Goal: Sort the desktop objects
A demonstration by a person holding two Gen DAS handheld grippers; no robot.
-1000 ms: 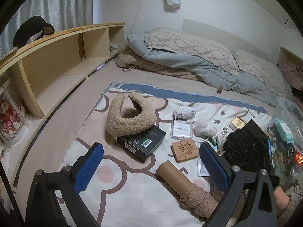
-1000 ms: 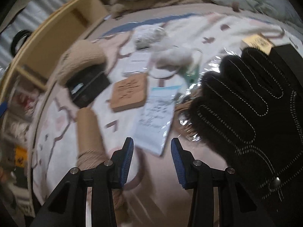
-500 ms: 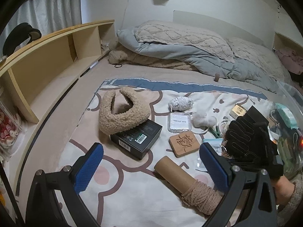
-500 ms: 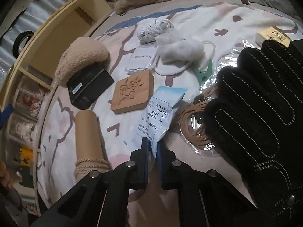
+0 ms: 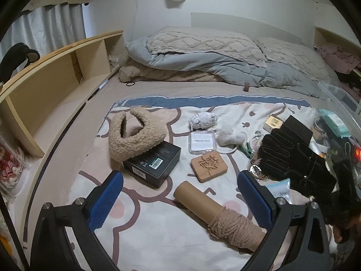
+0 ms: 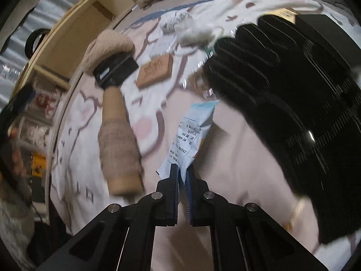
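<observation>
**Pale-blue packet pinched at one corner as bed-top sorting goes on**

Pale-blue foil, printed with small black text, hangs from the right gripper point(image 6: 183, 176), whose jaws are pressed together on the lower edge of the sachet point(image 6: 193, 133); the packet stands up and away from the cartoon-print blanket point(image 5: 158, 230), apparently lifted clear, beside a black glove point(image 6: 282, 85). The left gripper point(image 5: 179, 201) hovers with its blue pads spread wide and nothing between them, above a cardboard tube wound with tan twine point(image 5: 216, 212). Farther off lie a black box point(image 5: 153, 162) under a fleecy beige bag point(image 5: 135, 137), a carved wooden coaster point(image 5: 208, 164), a clear plastic case point(image 5: 201, 141) and a ball of white yarn point(image 5: 203, 119).

The hold looks thin: only a sliver of foil sits between the jaws, so a quick swing could, by this reading, let the sachet slide out or fold over. The glove sits close enough to be snagged on the way past.

The right wrist view is smeared by motion, leaving the packet's print unreadable. A clear bin point(image 5: 334, 94) at the right edge of the left wrist view is cut off, its contents crowded and hard to identify; whether it is the sachet's destination cannot be told.
</observation>
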